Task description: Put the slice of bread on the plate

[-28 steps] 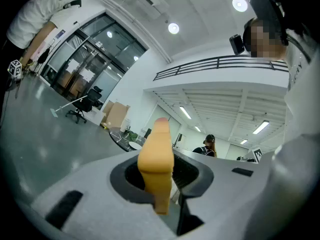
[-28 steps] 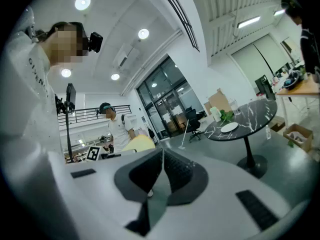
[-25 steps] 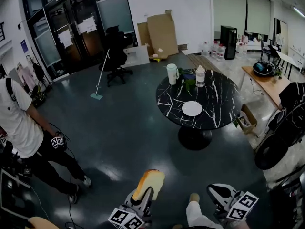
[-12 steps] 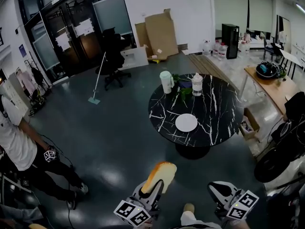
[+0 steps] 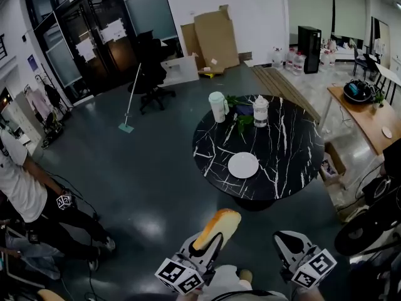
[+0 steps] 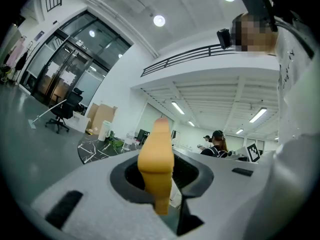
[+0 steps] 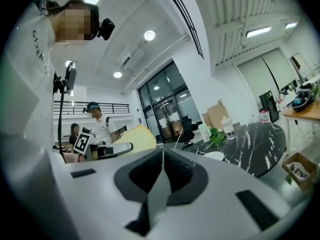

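A slice of bread [image 5: 218, 227], golden at the crust, stands edge-on in my left gripper [image 5: 209, 242], which is shut on it at the bottom of the head view. In the left gripper view the bread [image 6: 156, 159] fills the gap between the jaws. The white plate [image 5: 243, 165] lies bare on the round black marble table [image 5: 294, 149], well ahead of both grippers. My right gripper [image 5: 283, 238] is held level beside the left one. Its jaws [image 7: 162, 156] are shut with nothing in them. The plate [image 7: 214, 155] and the bread [image 7: 136, 138] both show in the right gripper view.
On the table's far side stand a pale cup [image 5: 217, 106], a bottle [image 5: 260, 110] and a small plant [image 5: 241, 108]. A person [image 5: 25, 193] stands at the left. An office chair [image 5: 150, 68], a mop [image 5: 130, 102] and cardboard [image 5: 216, 39] are further back, and a wooden desk [image 5: 369, 115] is to the right.
Both grippers have been carried forward across the floor toward the table, which sits closer and more central in view. The bread stays clamped in the left gripper.
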A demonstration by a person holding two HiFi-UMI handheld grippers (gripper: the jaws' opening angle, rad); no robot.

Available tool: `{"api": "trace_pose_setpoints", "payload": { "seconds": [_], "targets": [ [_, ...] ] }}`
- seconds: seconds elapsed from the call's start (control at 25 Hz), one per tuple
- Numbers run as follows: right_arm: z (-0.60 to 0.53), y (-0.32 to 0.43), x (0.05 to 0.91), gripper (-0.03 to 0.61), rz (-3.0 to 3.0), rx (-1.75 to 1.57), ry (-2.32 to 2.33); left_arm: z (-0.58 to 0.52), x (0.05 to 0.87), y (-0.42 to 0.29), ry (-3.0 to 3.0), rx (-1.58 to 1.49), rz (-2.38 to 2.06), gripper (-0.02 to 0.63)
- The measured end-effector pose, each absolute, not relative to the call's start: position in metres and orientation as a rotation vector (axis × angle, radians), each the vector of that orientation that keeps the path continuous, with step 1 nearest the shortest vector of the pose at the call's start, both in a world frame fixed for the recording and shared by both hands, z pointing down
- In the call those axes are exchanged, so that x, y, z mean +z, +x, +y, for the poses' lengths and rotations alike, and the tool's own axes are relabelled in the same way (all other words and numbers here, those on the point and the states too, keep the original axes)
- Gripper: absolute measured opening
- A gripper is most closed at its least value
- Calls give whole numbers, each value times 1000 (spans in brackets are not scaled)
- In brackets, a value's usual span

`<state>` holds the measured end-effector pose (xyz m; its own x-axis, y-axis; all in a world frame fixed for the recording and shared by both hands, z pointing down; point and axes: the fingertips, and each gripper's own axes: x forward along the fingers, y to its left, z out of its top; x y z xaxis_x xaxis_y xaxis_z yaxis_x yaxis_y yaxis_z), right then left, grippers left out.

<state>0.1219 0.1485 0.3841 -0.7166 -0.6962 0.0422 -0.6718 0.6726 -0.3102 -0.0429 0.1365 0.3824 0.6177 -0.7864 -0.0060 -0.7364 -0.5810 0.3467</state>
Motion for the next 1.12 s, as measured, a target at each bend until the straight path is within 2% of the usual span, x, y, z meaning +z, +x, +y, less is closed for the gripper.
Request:
{"api": "trace_pose_setpoints", "payload": {
  "seconds": [0.36,0.72,1.12],
  "targets": [
    [94,89,395,12,2892,-433,-1100,78,405,-24,2569,-153,-1179,86],
    [8,99,419,12,2914,-545,-1202,-28,442,-13,2486,-81,-1007,86],
    [-68,78,451,12,2951,-680,-1195,-114,494,-1,2379,46,-900,86]
  ]
}}
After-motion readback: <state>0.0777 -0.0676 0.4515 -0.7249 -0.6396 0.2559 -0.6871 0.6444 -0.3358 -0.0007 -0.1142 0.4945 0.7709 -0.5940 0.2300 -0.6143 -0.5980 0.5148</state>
